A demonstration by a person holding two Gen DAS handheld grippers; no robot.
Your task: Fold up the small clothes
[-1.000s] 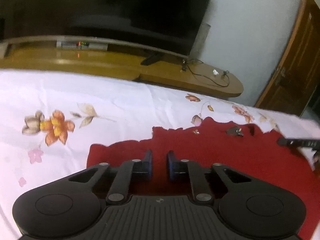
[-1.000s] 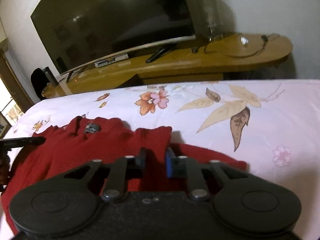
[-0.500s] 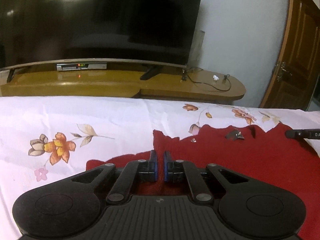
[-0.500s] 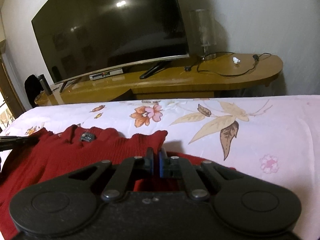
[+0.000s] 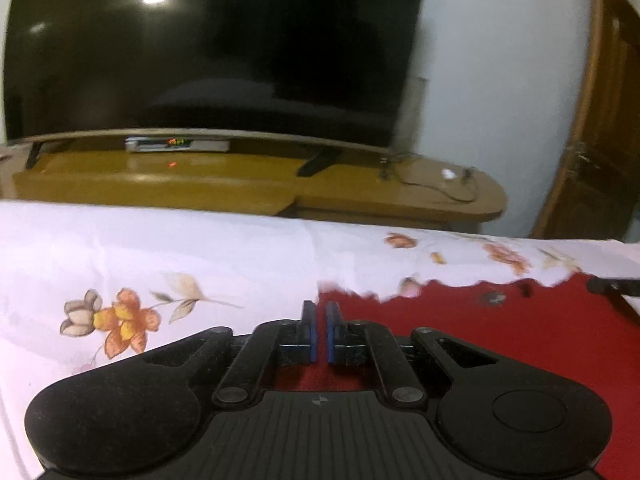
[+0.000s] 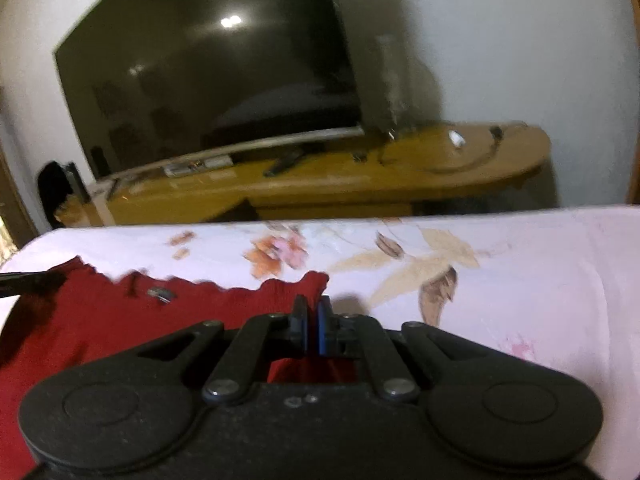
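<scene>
Left wrist view: a dark TV fills the back, standing on a long wooden table with a small box showing lit digits and a cable near the right end. A brown door stands at the far right. Nearer is the bed, covered by a pale sheet printed with flowers. The red garment lies on the sheet to the right and under the tool, its wavy edge toward the TV and a small label near that edge. At the right border a dark tip of the other tool touches the cloth. The left tool points forward, level and low over the bed; its 2 blue-padded fingers stand almost together, a thin slit between them, and red cloth shows just behind and below them. It appears to pinch the garment's left edge.

Right wrist view: the picture is blurred. The same TV and table lie beyond the bed, with a clear upright thing beside the screen. The garment spreads to the left, label near its far edge. The right tool is held low and level, its fingers nearly closed, red cloth gathered right behind them; it appears to grip the garment's right corner.
</scene>
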